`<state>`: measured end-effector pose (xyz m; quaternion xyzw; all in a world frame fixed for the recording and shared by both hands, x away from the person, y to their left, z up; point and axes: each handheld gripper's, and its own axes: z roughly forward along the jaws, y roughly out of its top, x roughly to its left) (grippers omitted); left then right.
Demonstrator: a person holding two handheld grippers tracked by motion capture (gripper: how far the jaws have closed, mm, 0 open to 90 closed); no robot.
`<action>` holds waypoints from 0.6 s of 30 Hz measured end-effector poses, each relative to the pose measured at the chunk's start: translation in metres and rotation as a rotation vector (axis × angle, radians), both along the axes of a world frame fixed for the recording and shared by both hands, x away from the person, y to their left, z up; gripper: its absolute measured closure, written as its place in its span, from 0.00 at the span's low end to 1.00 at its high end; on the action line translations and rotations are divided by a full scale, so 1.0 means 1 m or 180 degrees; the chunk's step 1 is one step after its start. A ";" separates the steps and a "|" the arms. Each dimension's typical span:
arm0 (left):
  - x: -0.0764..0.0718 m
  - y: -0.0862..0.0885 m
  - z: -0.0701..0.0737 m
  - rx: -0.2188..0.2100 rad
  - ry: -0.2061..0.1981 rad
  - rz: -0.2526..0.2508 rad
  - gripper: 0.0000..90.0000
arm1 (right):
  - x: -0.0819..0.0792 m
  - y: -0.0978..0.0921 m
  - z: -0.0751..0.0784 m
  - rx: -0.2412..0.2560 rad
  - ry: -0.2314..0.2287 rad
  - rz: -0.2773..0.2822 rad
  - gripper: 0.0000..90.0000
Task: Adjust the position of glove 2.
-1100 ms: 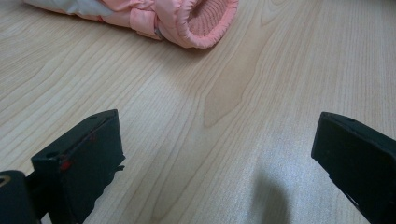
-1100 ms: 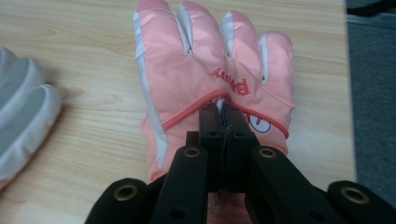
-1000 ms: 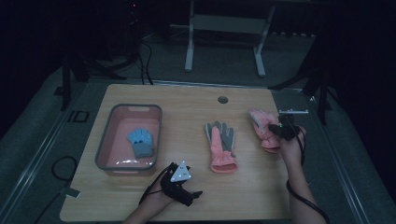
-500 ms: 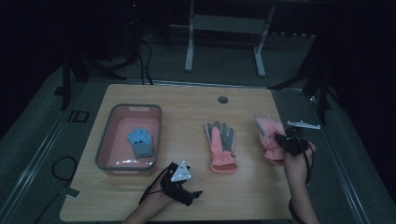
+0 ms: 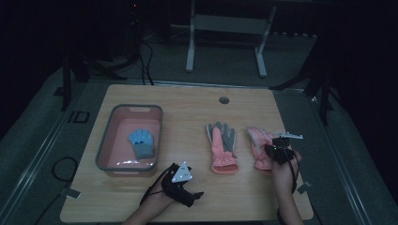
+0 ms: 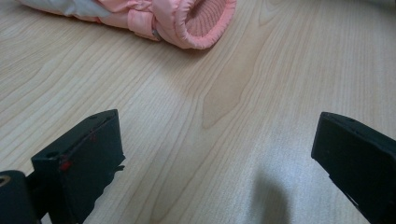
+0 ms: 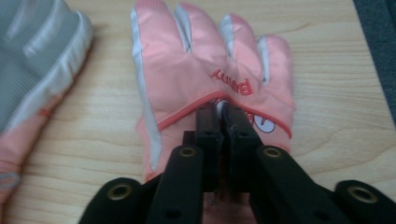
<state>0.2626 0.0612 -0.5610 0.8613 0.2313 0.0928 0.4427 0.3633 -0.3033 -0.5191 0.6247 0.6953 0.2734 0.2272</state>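
Note:
A pink glove (image 5: pixel 257 139) lies back up on the wooden table (image 5: pixel 187 108) at the right, fingers pointing away. My right gripper (image 5: pixel 278 153) is shut on it. In the right gripper view the jaws pinch the fabric of the pink glove (image 7: pixel 187 65) near its printed patch, at the right gripper (image 7: pixel 222 110). A second pink glove (image 5: pixel 221 146) with a grey palm lies just left of it, and its cuff shows as the second glove (image 6: pixel 191 21). My left gripper (image 5: pixel 191 195) rests open near the front edge; the left gripper (image 6: pixel 217 154) holds nothing.
A pink bin with a grey rim (image 5: pixel 105 146) stands at the left with a small blue glove (image 5: pixel 141 143) inside. A round cable hole (image 5: pixel 224 100) is at the table's back. The right table edge (image 5: pixel 300 154) runs close to my right hand.
My right gripper has pulled the pink glove back toward the person, and it now lies beside the other glove. The left gripper has not moved.

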 end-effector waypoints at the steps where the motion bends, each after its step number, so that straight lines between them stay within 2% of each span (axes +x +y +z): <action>1: 0.000 0.000 0.000 0.0005 -0.0001 -0.0001 0.03 | -0.001 0.001 -0.001 -0.0054 -0.0023 0.0021 0.91; 3: 0.000 -0.001 0.000 0.0023 -0.0001 -0.0005 0.03 | -0.002 0.002 -0.003 -0.0124 -0.0042 0.0066 0.87; 6: -0.001 -0.001 0.000 0.0030 -0.0002 -0.0014 0.03 | -0.001 -0.004 0.000 0.0005 -0.0017 0.0158 0.79; 8: 0.000 -0.001 0.000 0.0029 0.0002 -0.0010 0.03 | 0.000 -0.010 0.006 0.0054 -0.0001 0.0309 0.70; 9: 0.000 -0.001 0.000 0.0034 -0.0002 -0.0007 0.03 | 0.001 -0.013 0.010 0.0059 -0.0017 0.0360 0.70; 11: 0.000 -0.001 -0.001 0.0058 -0.0008 -0.0011 0.03 | 0.002 -0.019 0.016 0.0074 -0.0095 0.0626 0.66; 13: 0.000 -0.001 -0.001 0.0061 -0.0017 -0.0016 0.03 | 0.006 -0.024 0.019 0.0024 -0.0029 0.0746 0.65; 15: 0.000 -0.001 -0.001 0.0059 -0.0017 -0.0018 0.03 | 0.010 -0.031 0.020 0.0133 -0.0005 0.0845 0.64; 16: 0.000 -0.001 -0.001 0.0056 -0.0013 -0.0015 0.03 | 0.011 -0.034 0.020 0.0114 0.0021 0.0847 0.62; 18: 0.000 -0.001 -0.001 0.0039 -0.0001 -0.0010 0.02 | 0.014 -0.038 0.017 0.0217 0.0077 0.0871 0.59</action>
